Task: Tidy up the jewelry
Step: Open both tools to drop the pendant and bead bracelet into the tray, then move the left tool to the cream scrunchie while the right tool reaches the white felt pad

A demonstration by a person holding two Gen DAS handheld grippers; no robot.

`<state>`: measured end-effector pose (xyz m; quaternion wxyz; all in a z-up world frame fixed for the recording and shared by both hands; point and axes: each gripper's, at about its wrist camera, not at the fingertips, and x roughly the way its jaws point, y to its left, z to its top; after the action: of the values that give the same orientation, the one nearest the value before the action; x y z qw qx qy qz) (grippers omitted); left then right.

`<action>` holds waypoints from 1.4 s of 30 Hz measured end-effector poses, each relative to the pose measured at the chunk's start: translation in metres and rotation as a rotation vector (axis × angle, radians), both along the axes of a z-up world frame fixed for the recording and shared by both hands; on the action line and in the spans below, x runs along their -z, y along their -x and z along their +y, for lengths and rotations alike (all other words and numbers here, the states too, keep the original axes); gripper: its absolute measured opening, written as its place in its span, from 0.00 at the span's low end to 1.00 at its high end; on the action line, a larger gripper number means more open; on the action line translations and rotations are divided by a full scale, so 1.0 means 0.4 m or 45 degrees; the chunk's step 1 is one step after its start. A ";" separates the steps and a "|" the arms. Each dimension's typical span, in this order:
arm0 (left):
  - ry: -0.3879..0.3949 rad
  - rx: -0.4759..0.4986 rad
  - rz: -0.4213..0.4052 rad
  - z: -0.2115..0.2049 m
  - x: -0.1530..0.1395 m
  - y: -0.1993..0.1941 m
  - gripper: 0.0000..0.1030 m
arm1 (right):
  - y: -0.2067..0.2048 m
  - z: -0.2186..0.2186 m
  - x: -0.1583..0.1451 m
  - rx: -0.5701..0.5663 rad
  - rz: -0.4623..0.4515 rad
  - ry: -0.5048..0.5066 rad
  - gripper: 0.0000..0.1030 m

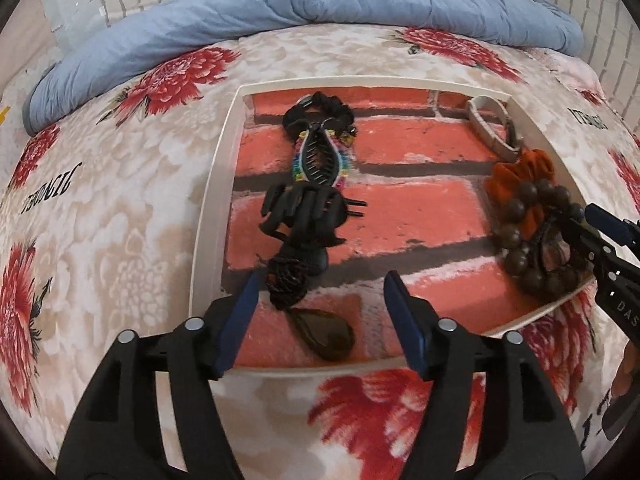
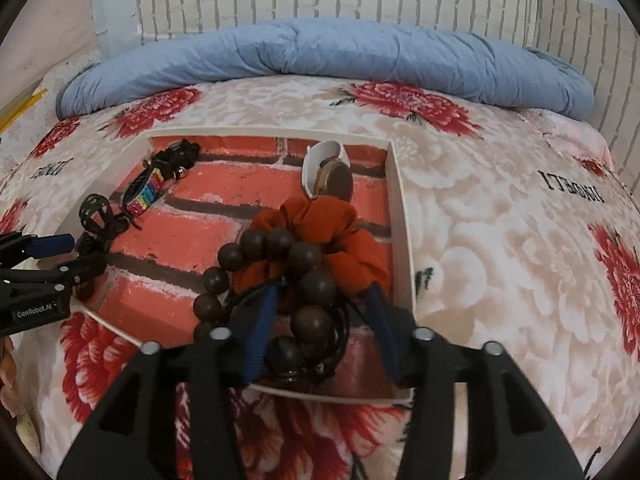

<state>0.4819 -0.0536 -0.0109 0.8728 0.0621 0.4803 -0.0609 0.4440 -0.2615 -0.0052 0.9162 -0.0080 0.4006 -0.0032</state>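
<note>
- A shallow white tray, lined with a red-brick print, sits on a bed's floral blanket; a rolled blue quilt lies behind it against a white brick wall.
- Down the tray's left side runs a line of dark pieces: a black scrunchie, a rainbow-beaded clip, a black claw clip, a black beaded piece and a brown teardrop pendant.
- On the right side, a bracelet of large brown wooden beads lies tangled with an orange scrunchie; a watch on a pale strap rests behind them.
- The left gripper hovers spread wide over the pendant, holding nothing.
- The right gripper straddles the bracelet, fingers parted on either side of the beads.
</note>
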 end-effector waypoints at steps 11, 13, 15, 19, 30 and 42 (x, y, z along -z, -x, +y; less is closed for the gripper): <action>0.009 -0.029 -0.139 0.040 -0.120 0.087 0.87 | 0.067 -0.030 -0.088 0.080 -0.069 -0.009 0.76; 0.004 -0.031 -0.158 0.059 -0.135 0.107 0.90 | 0.083 -0.028 -0.097 0.091 -0.081 -0.006 0.77; -0.001 -0.044 -0.180 0.088 -0.152 0.134 0.95 | 0.099 -0.025 -0.103 0.105 -0.076 -0.001 0.79; 0.009 -0.074 -0.190 0.146 -0.169 0.171 0.95 | 0.141 -0.013 -0.118 0.124 -0.092 -0.004 0.85; 0.021 -0.187 -0.221 0.377 -0.199 0.310 0.95 | 0.266 0.081 -0.147 0.120 -0.097 0.010 0.85; -0.003 -0.245 -0.208 0.603 -0.165 0.427 0.95 | 0.377 0.272 -0.125 0.116 -0.103 0.019 0.85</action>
<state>0.3110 0.1878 0.0551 0.9108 0.0217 0.4114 0.0290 0.2932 -0.1527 0.0450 0.9305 0.0036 0.3632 -0.0484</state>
